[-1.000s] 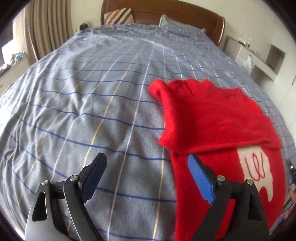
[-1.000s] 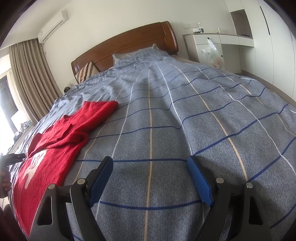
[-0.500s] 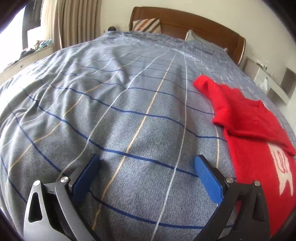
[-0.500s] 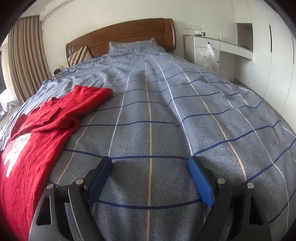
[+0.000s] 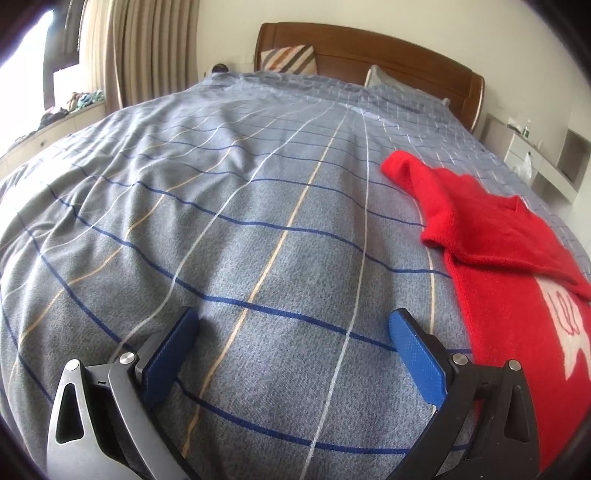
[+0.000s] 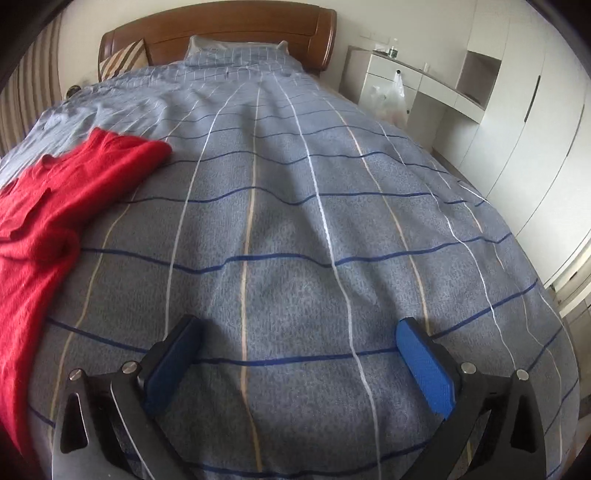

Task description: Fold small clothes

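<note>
A small red sweater (image 5: pixel 495 266) with a white motif lies on the grey-blue checked bedspread (image 5: pixel 240 221), partly folded, with its sleeve laid across the chest. In the left wrist view it is at the right. In the right wrist view the sweater (image 6: pixel 40 229) is at the left. My left gripper (image 5: pixel 291 325) is open and empty, low over bare bedspread left of the sweater. My right gripper (image 6: pixel 297 334) is open and empty, low over bare bedspread (image 6: pixel 314 240) right of the sweater.
A wooden headboard (image 6: pixel 229 22) with pillows is at the far end. A white desk and wardrobe (image 6: pixel 498 110) stand along the right side of the bed. Curtains and a window ledge (image 5: pixel 74 103) are on the left side.
My left gripper has moved left off the sweater's edge onto bare bedspread. My right gripper has swung right, so the sweater sits further left in its view. Both stay open.
</note>
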